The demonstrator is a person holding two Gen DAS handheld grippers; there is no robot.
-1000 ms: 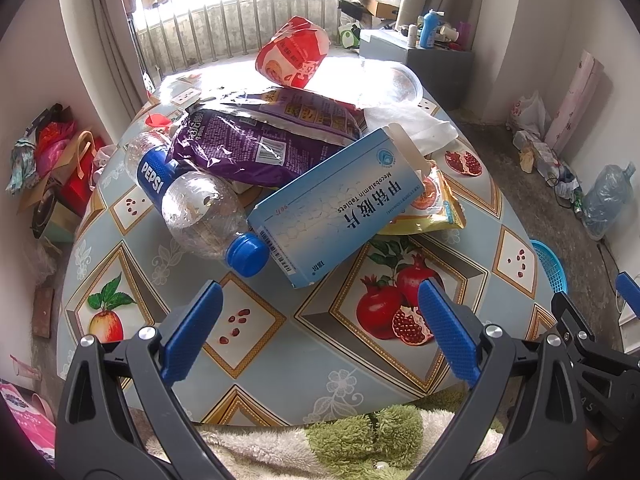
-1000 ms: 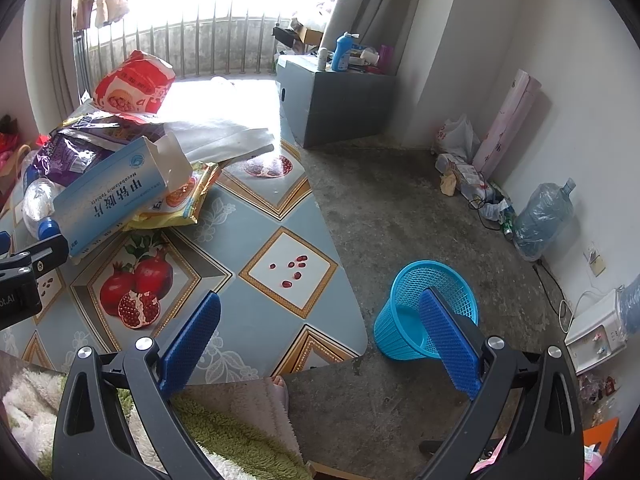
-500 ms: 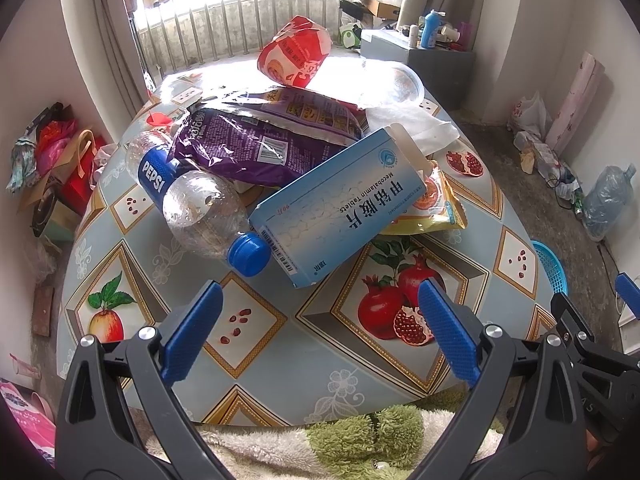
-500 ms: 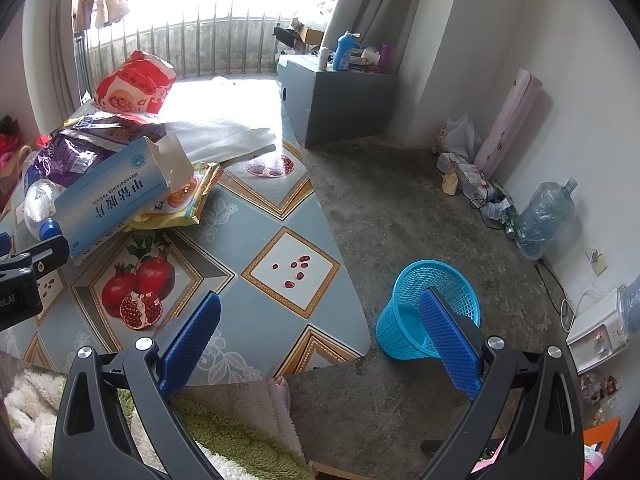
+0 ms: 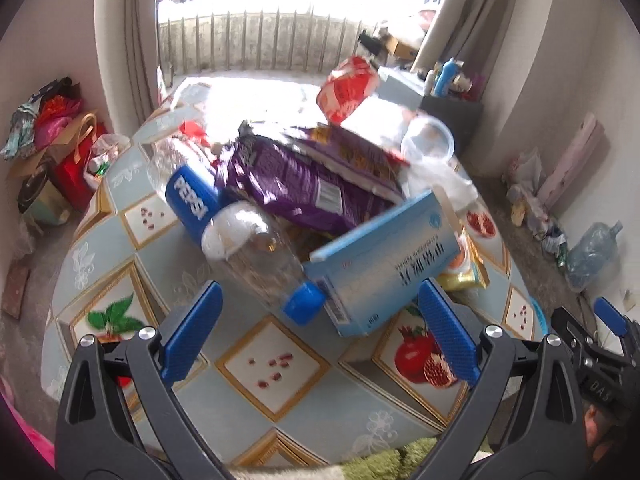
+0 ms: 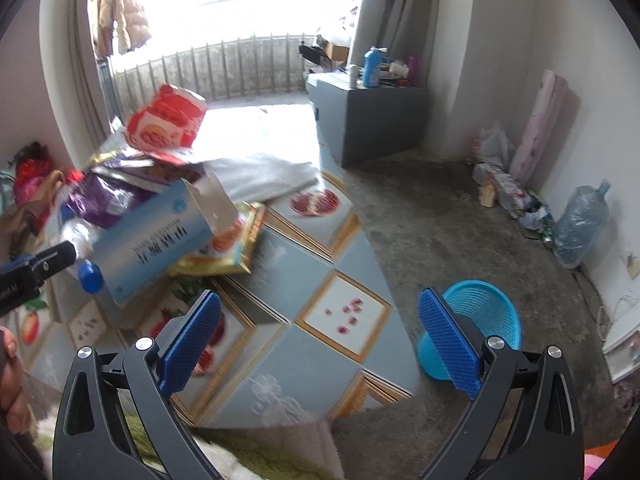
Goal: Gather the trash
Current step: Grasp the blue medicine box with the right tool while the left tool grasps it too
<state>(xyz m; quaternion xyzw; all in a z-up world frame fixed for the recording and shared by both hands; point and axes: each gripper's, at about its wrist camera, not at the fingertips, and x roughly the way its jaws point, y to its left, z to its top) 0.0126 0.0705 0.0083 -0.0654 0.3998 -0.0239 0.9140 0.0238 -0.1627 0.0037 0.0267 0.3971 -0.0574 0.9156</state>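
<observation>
Meanwhile, hovering near a Pepsi bottle (image 5: 224,220) and blue box (image 5: 384,264) on the table (image 5: 276,364): left gripper (image 5: 320,332), right gripper (image 6: 320,340), both with fingers spread, empty; blue basket (image 6: 480,320) far right.

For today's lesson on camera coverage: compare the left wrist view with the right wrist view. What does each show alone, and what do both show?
Left wrist only: the Pepsi label on the clear bottle and a clear plastic lid. Right wrist only: the whole blue basket standing on the floor, and the left tongs from the side. Both: the light blue box, the red bag, the purple bag and the fruit-patterned table.
</observation>
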